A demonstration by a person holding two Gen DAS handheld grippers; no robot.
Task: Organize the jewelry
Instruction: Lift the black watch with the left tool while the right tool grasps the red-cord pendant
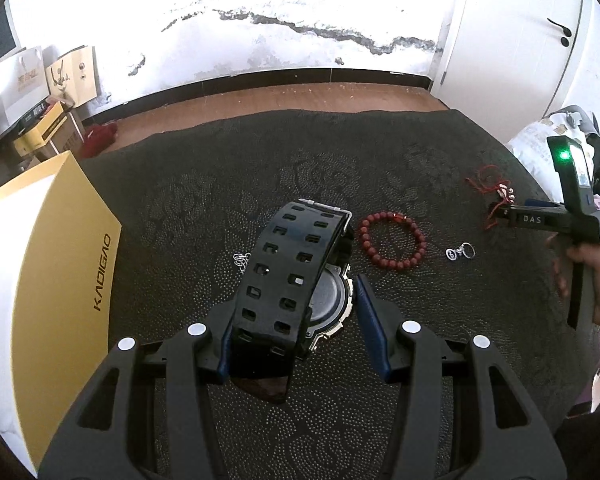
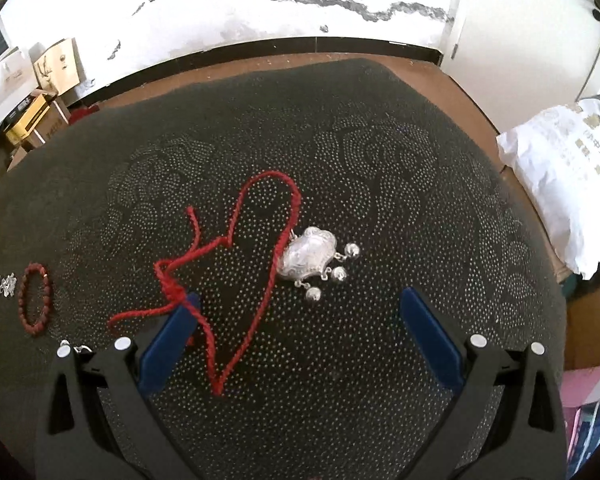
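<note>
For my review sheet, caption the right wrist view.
Open right gripper above red cord necklace with silver lock pendant on dark mat.

Dark dotted mat [image 2: 380, 168]: bead bracelet [image 1: 393, 239], red cord [image 2: 236, 264]

A white wall [image 1: 260, 12] is standing behind everything, bright daylight washing over it, with a dark, jagged crack [image 1: 320, 32] running across its paint. A black skirting strip [image 1: 300, 76] is edging the brown wooden floor [image 1: 280, 100]. Cardboard boxes [image 1: 48, 128] and paper bags [image 1: 72, 72] are piling up in the left corner. A white door [image 1: 520, 40] is closing off the right side, and a white sack [image 2: 560, 184] is lying near it.
</note>
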